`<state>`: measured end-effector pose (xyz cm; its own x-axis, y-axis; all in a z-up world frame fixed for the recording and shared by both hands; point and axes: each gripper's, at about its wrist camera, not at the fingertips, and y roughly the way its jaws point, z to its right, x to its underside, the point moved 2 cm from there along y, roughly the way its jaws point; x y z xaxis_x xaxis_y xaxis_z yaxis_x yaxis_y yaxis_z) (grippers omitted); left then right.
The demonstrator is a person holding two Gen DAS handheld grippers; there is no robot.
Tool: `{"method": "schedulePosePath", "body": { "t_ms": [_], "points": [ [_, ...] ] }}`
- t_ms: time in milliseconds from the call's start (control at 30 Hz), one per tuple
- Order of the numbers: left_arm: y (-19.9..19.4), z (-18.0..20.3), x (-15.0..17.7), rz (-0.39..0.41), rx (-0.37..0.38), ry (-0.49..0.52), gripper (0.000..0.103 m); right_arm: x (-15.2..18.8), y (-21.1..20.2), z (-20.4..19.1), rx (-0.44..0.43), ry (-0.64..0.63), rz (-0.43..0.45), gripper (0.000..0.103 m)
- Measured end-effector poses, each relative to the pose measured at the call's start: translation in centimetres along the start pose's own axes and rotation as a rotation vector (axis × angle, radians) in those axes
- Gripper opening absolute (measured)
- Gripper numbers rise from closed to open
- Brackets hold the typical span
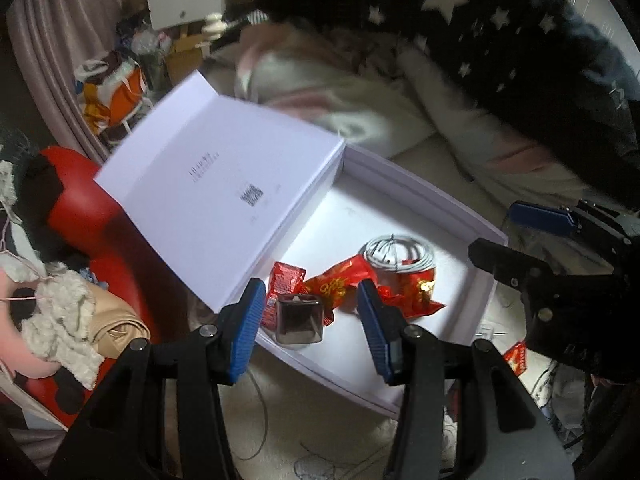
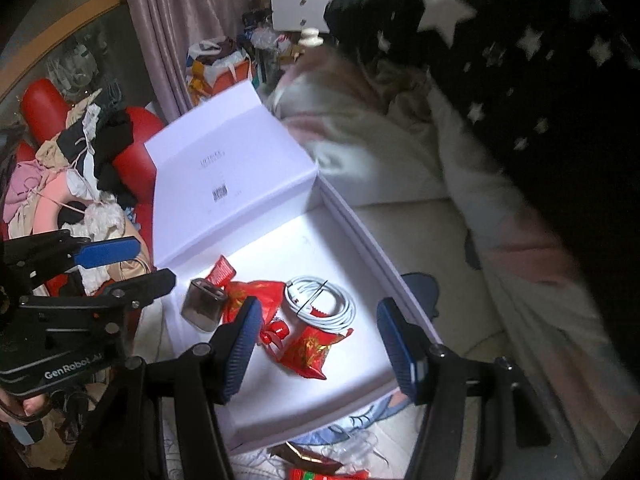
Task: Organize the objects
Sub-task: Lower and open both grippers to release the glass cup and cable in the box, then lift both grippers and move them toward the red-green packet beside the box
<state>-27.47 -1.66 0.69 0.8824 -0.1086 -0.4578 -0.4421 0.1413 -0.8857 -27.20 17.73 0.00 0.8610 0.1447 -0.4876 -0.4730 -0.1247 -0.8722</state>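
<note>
I hang over the white box, its lid tipped up at ten o'clock. My left gripper stands parted with nothing in it — the metal block merely lies beneath. My right gripper is parted wider, equally empty. Inside the box, red packets lie at the centre, with the coiled white cable at one o'clock from them.

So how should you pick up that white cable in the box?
Probably from straight above, pinching across one side of the coiled white cable, near the black tie binding it. It lies flat in the white box, so no edge sticks up; the bundle's thickness is the only grip. Both tools look open and empty.
</note>
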Motion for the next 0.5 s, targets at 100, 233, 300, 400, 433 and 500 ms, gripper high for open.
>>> {"method": "schedulePosePath", "body": {
  "t_ms": [100,233,300,400,433,500],
  "points": [
    [-2.6,-0.1,-0.2,0.037,0.023,-0.020,0.046,-0.1,-2.3,-0.2,-0.013,0.012,0.021,0.061],
    [-5.7,-0.3,0.3,0.091,-0.020,-0.037,0.046,0.3,-4.8,-0.5,-0.007,0.009,0.053,0.061],
    [-6.8,-0.4,0.5,0.113,-0.044,-0.040,0.046,0.7,-5.6,-0.6,-0.003,0.005,0.057,0.061],
    [-8.1,-0.3,1.3,0.124,-0.062,-0.033,0.046,1.6,-7.0,-0.9,0.007,-0.002,0.060,0.061],
    [-8.5,-0.3,1.6,0.124,-0.064,-0.035,0.046,1.9,-7.4,-1.0,0.010,-0.003,0.062,0.061],
    [-9.2,-0.3,2.3,0.123,-0.049,-0.042,0.046,2.5,-8.4,-1.2,0.007,-0.002,0.070,0.061]
  ]
}}
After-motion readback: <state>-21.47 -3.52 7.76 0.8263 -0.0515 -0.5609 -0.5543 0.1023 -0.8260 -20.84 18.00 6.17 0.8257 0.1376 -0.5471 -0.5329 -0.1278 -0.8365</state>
